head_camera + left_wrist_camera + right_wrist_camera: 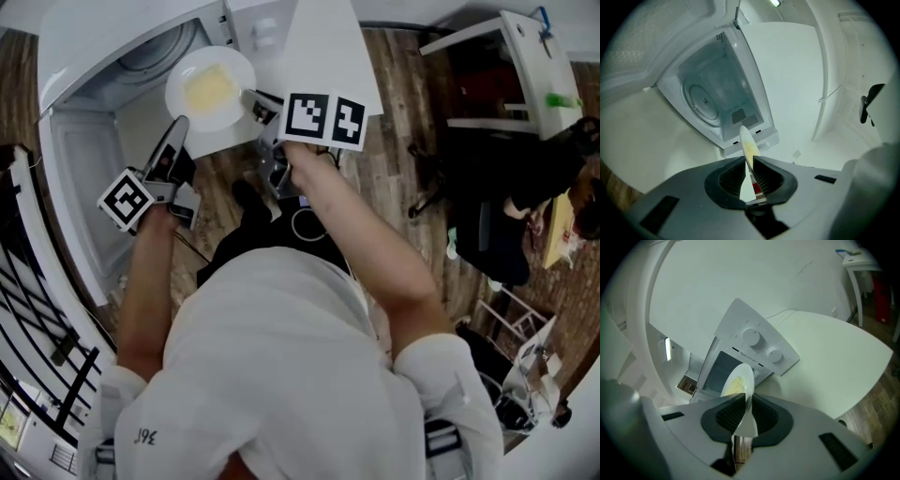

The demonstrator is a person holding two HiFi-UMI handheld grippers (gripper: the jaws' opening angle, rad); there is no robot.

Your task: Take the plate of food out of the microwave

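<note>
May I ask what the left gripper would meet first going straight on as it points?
Likely the front frame of the open white microwave, with the round white plate it grips touching first; depth unclear.

From above I see the microwave (103,37) at eleven o'clock, its open door (70,197) walling off nine. Table (323,47) edge at twelve. Bare floor (412,112) lies free toward two.

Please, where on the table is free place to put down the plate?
The white table is bare beyond the microwave, on its knob side, out to the rounded edge. Before the open cavity it is crowded: left claw and right claw grip the plate there.
</note>
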